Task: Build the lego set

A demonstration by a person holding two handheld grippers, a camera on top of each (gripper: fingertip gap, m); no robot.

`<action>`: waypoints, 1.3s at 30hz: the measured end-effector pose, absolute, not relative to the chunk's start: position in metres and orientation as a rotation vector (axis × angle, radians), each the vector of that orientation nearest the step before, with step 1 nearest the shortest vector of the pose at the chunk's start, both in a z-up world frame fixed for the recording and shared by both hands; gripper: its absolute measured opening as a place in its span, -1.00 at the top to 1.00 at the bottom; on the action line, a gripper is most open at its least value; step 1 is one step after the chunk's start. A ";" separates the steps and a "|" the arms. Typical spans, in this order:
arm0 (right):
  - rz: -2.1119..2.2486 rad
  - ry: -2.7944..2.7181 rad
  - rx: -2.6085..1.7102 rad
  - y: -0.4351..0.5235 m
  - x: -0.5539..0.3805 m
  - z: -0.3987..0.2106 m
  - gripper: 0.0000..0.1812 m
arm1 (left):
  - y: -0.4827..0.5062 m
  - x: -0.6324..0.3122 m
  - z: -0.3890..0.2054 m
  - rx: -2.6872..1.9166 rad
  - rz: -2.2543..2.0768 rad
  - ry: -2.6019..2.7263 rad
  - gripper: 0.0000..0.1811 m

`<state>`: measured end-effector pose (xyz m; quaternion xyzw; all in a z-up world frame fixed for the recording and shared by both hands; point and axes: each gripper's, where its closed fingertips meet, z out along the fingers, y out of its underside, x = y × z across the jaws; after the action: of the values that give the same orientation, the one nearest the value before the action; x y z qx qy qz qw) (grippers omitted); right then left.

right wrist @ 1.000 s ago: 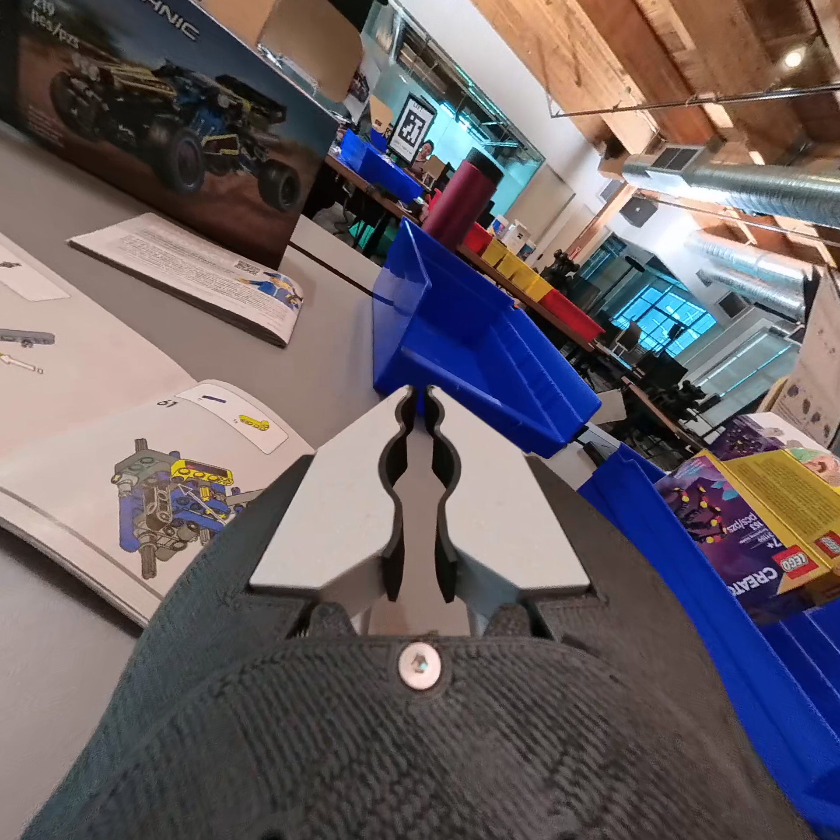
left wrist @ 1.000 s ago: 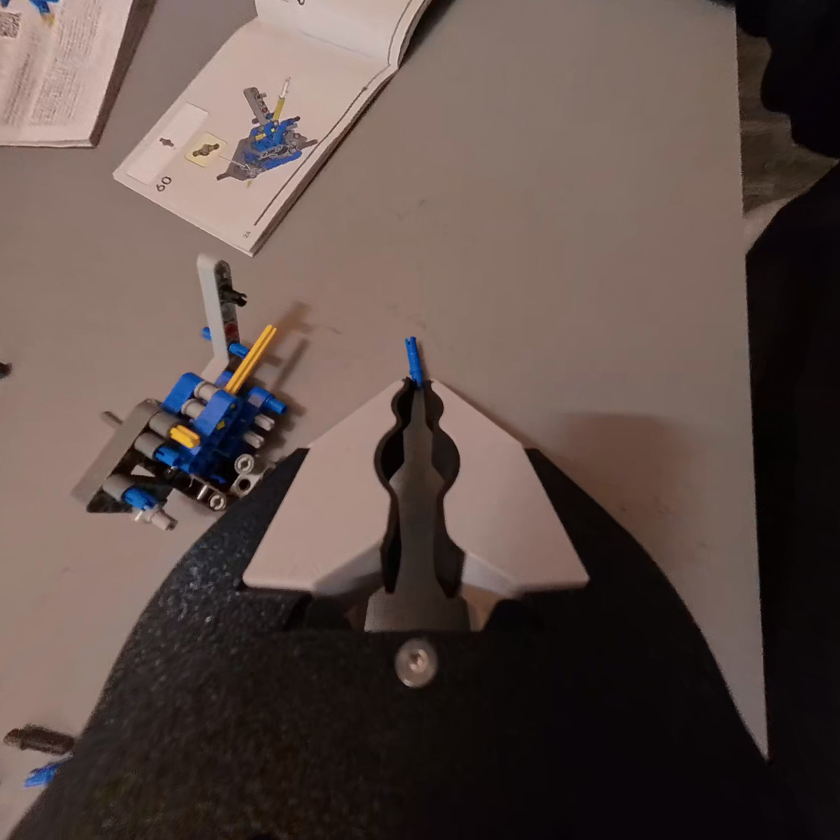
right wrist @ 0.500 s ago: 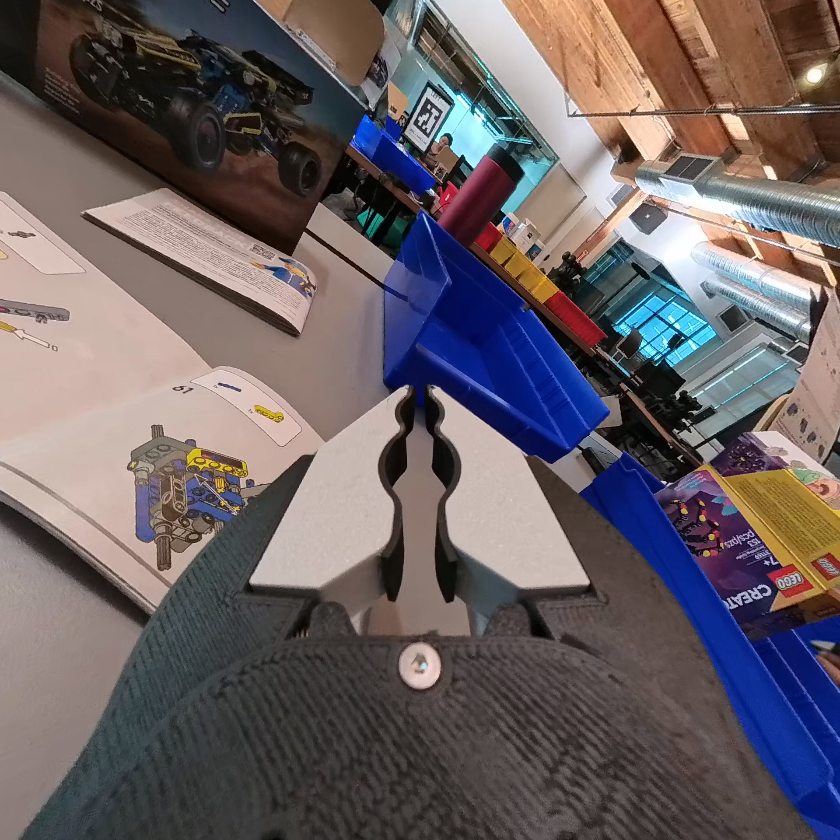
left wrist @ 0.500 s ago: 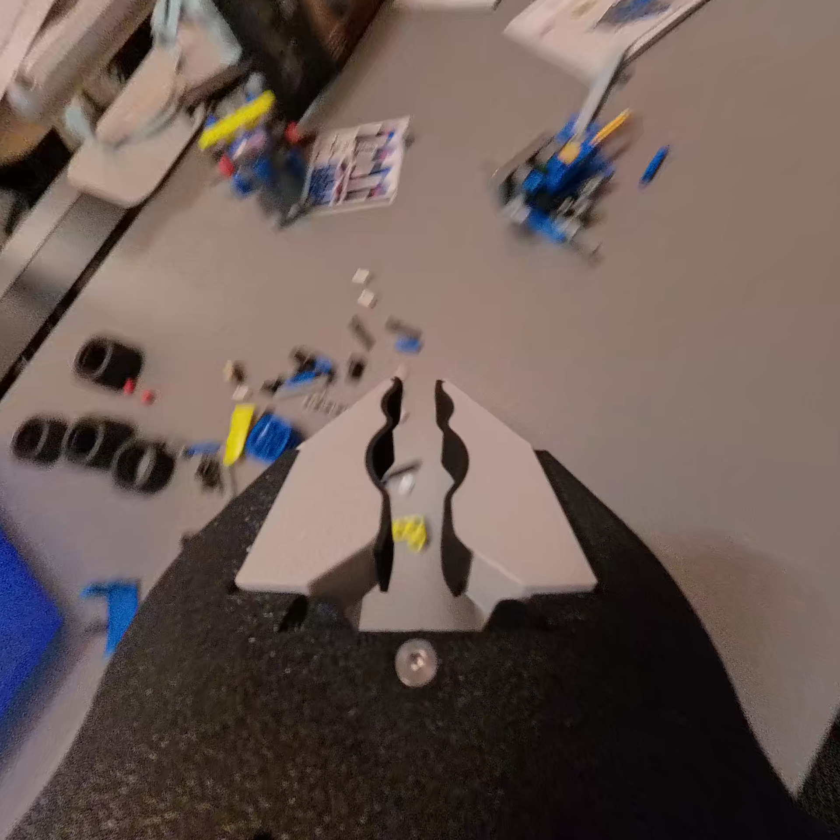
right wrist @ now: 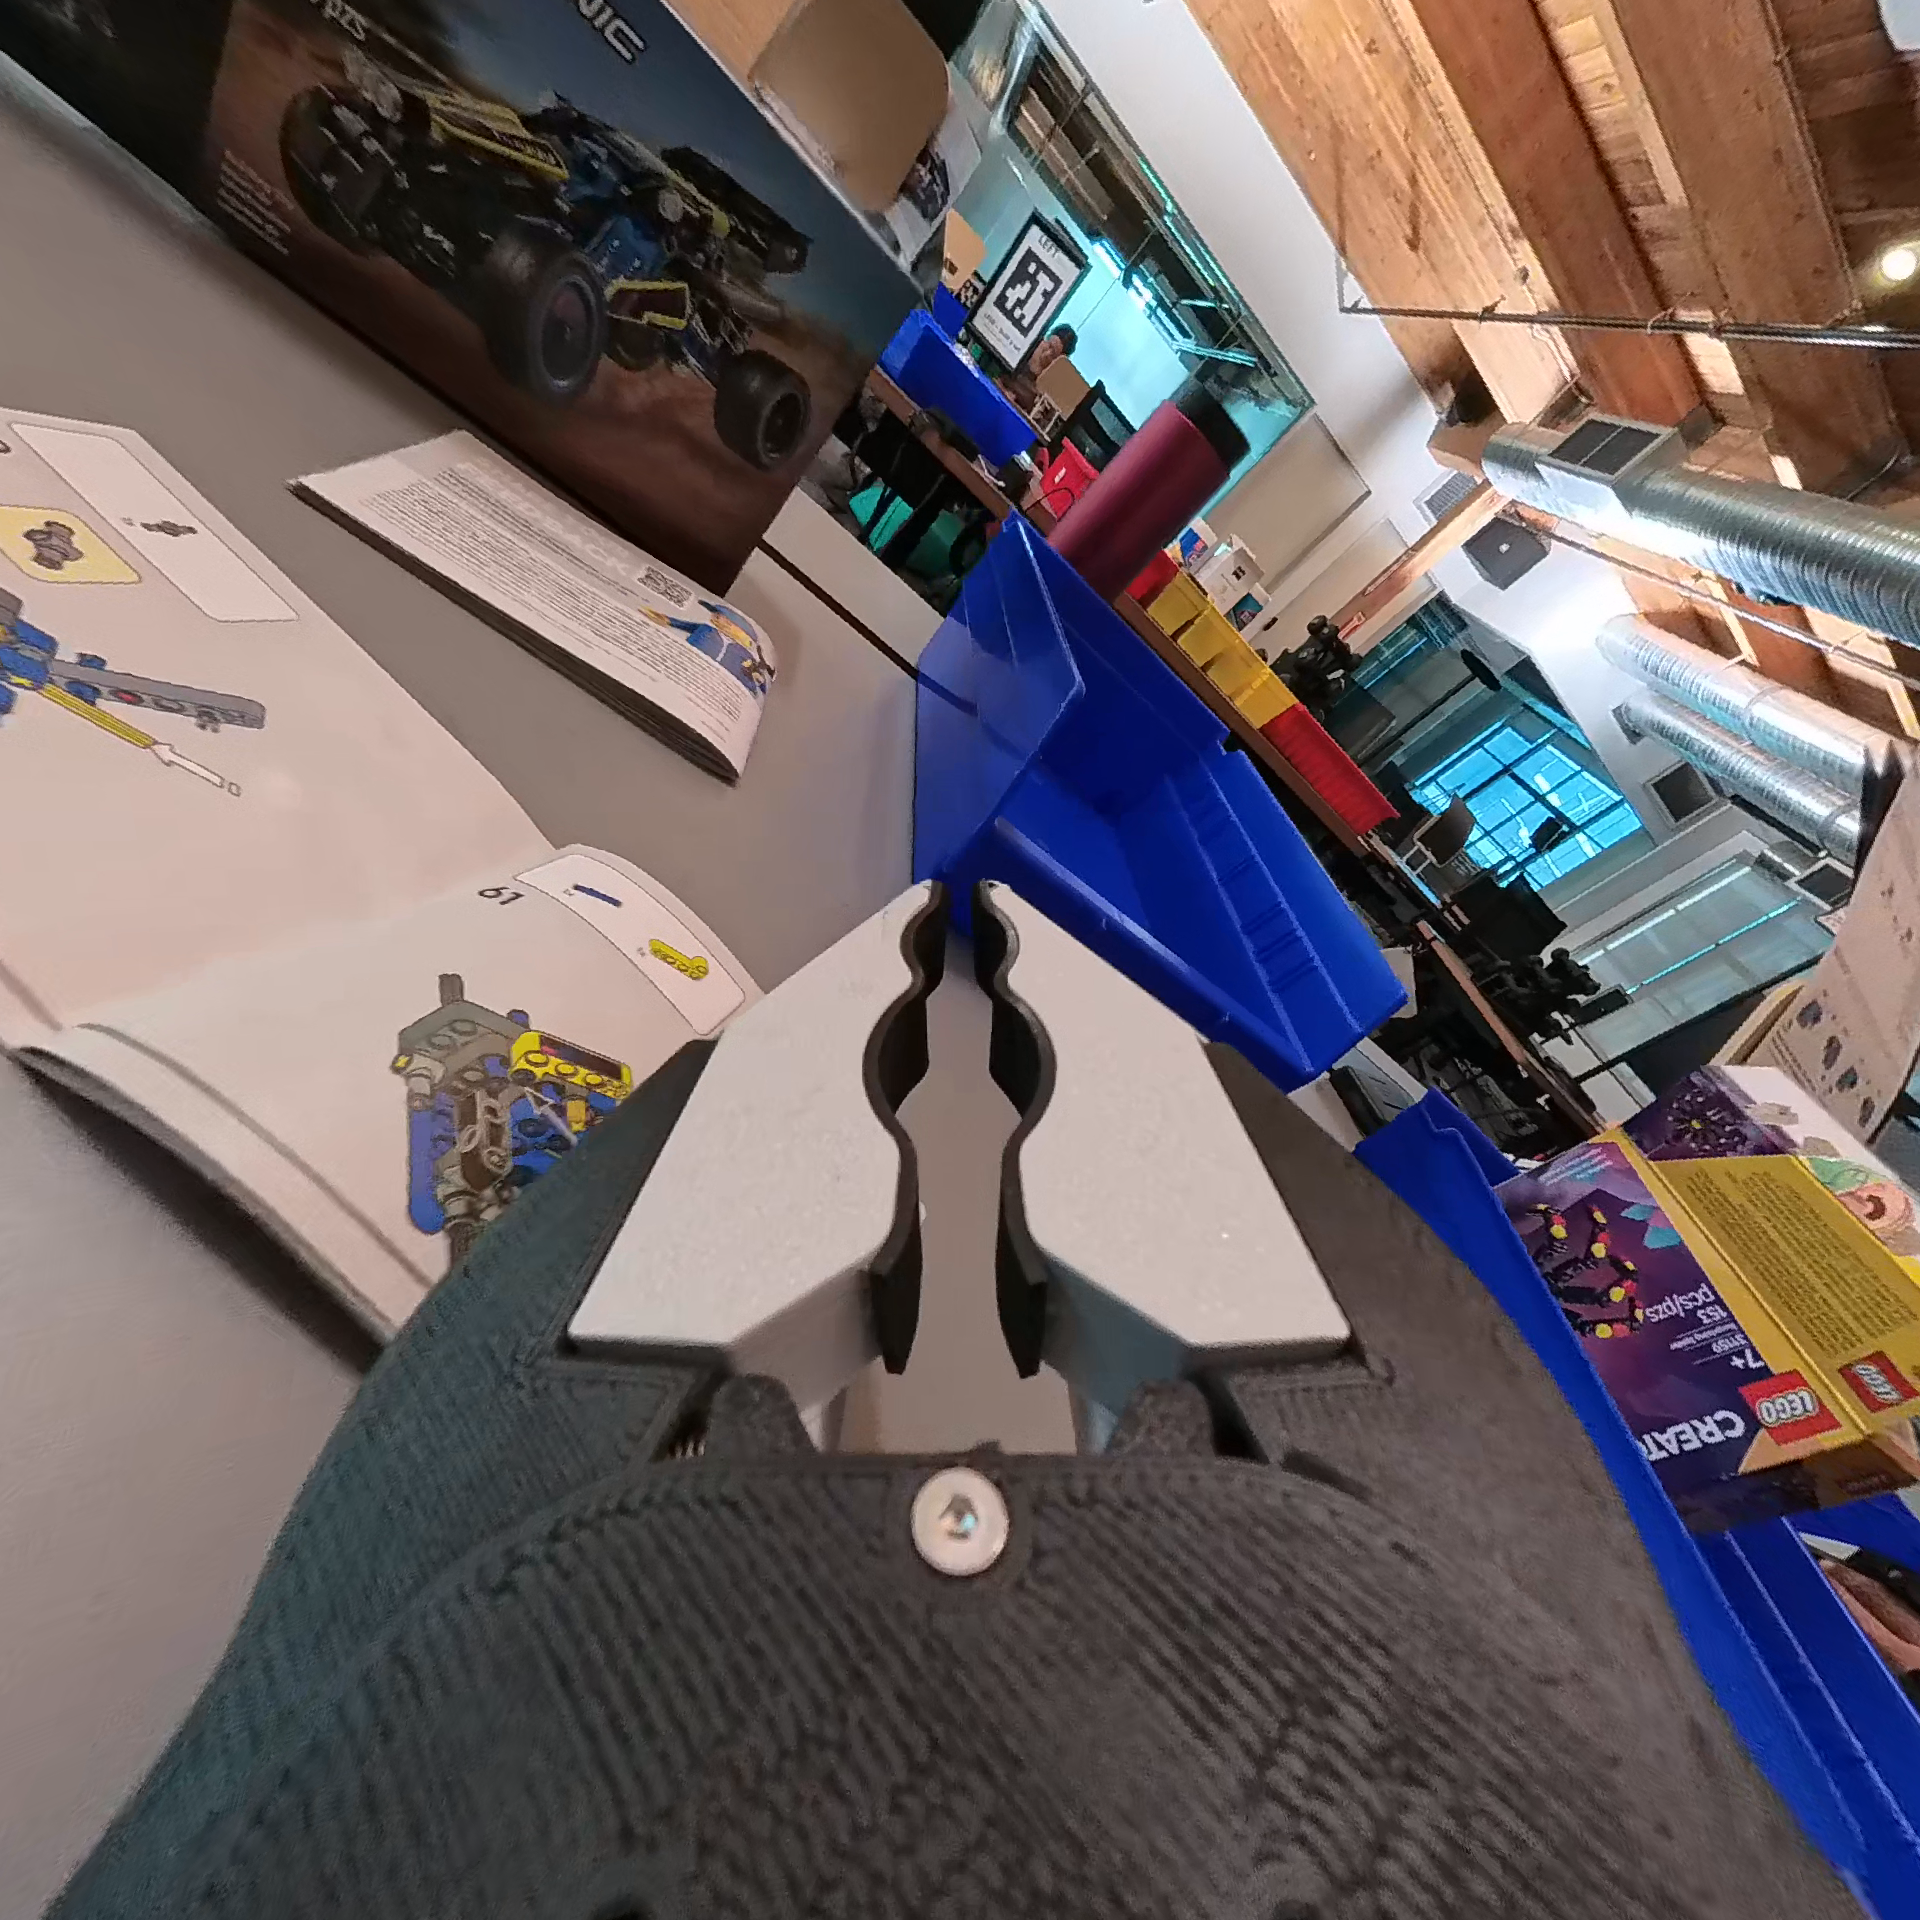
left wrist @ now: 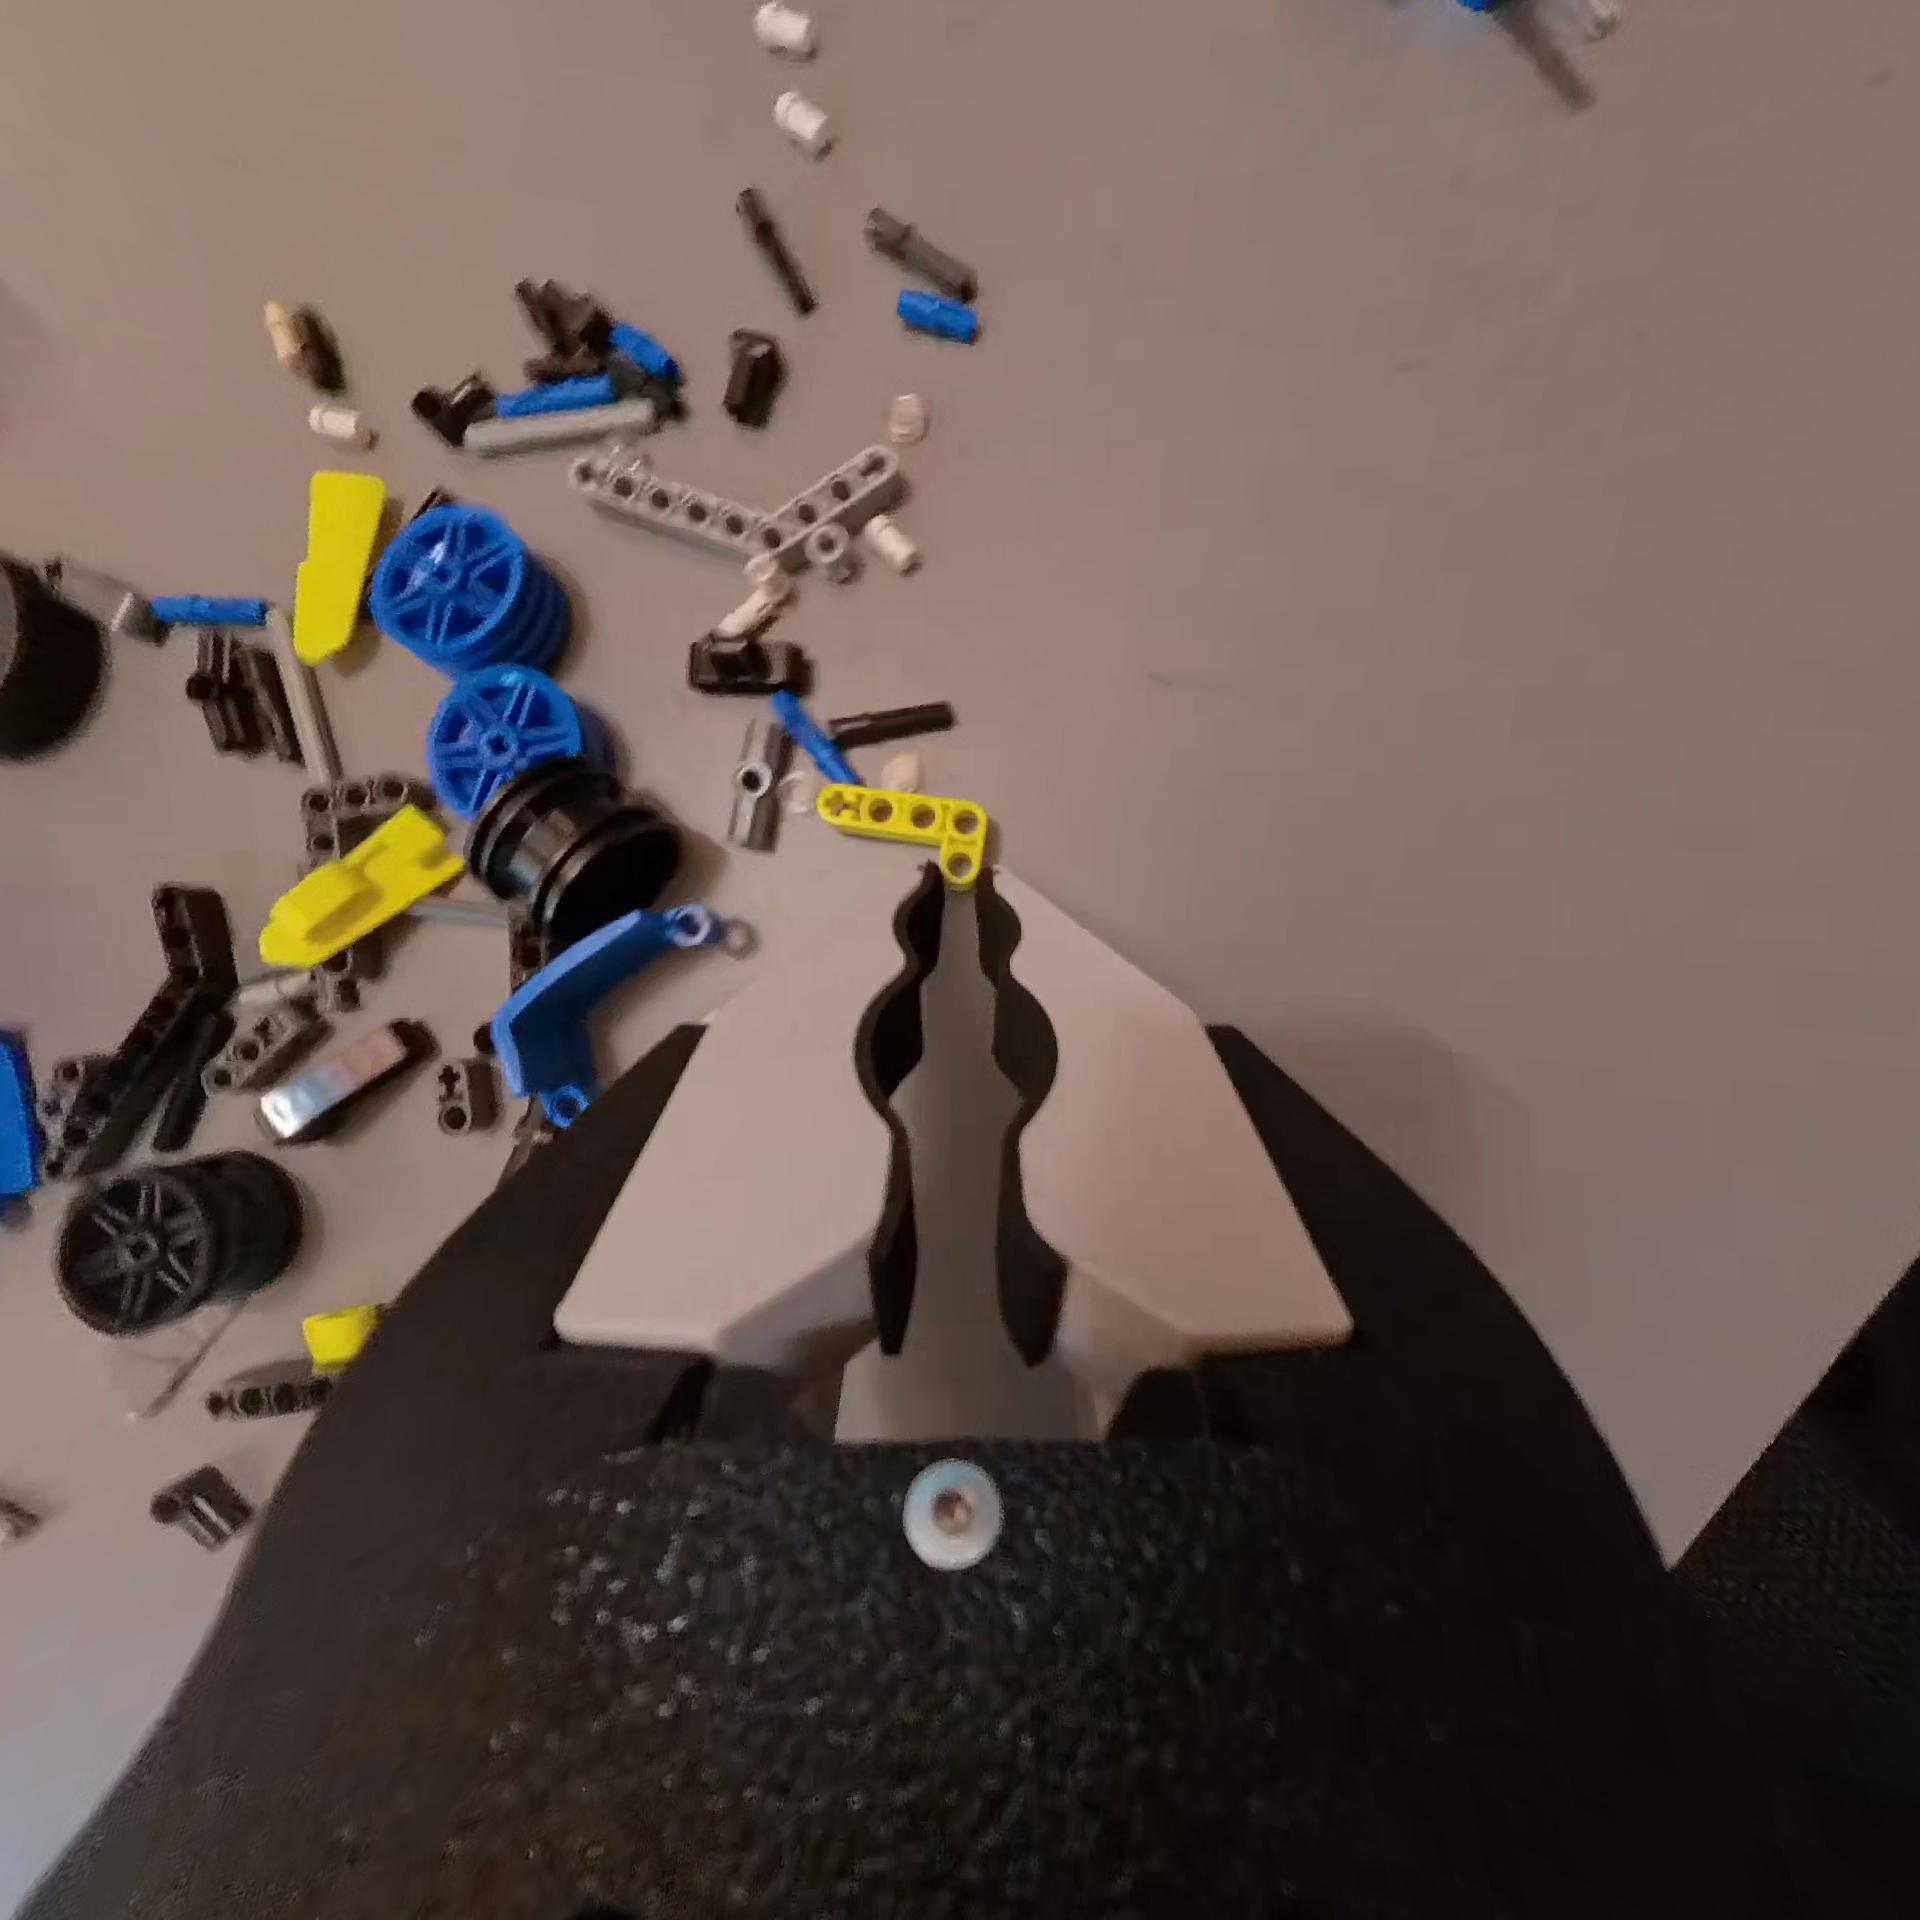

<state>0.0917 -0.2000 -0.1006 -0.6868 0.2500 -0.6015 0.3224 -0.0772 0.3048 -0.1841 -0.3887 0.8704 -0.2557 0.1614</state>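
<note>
In the left wrist view my left gripper (left wrist: 958, 883) is low over the grey table, and its tips pinch the short end of a yellow L-shaped beam (left wrist: 900, 812). The beam's long arm points left and lies among several loose parts. A bit of the blue and grey partial model (left wrist: 1538, 31) shows blurred at the top edge. In the right wrist view my right gripper (right wrist: 962, 894) is shut with only a thin slit and holds nothing. It hovers over the open instruction booklet (right wrist: 312, 935).
Loose parts lie left of the beam: blue wheel hubs (left wrist: 468, 587), a black tyre (left wrist: 171, 1242), grey beams (left wrist: 727, 514), yellow panels (left wrist: 338, 561) and a blue curved panel (left wrist: 566, 997). The set's box (right wrist: 520, 208), a second booklet (right wrist: 561, 592) and blue bins (right wrist: 1122, 831) stand beyond the right gripper. The left gripper's tips are roughly 55 cm from the right gripper's.
My left gripper let go of the blue pin near the model, swung over to the loose parts, dropped low and closed on the yellow beam. The right gripper has drifted slightly and stays shut.
</note>
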 end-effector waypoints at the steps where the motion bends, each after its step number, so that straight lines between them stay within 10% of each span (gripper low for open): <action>1: -1.569 0.647 -1.807 -0.197 0.087 -0.099 0.97 | 0.297 -0.080 -0.181 -1.046 -0.738 2.508 0.97; 10: -0.447 0.332 -1.948 -0.090 -0.037 -0.121 0.87 | 0.088 -0.111 -0.166 -0.120 -1.154 2.775 0.96; 17: -0.364 0.113 -2.149 -0.077 -0.076 -0.152 0.78 | -0.030 -0.104 -0.181 0.374 -1.220 2.878 0.97; 39: -0.463 -0.074 -2.226 -0.056 -0.062 -0.174 0.73 | -0.043 -0.081 -0.185 0.042 -1.204 2.840 0.95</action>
<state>-0.0620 -0.0558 -0.1740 -0.8881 -0.0293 -0.1847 0.4199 -0.0808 -0.0427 -0.1850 0.0135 0.9202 -0.3901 0.0284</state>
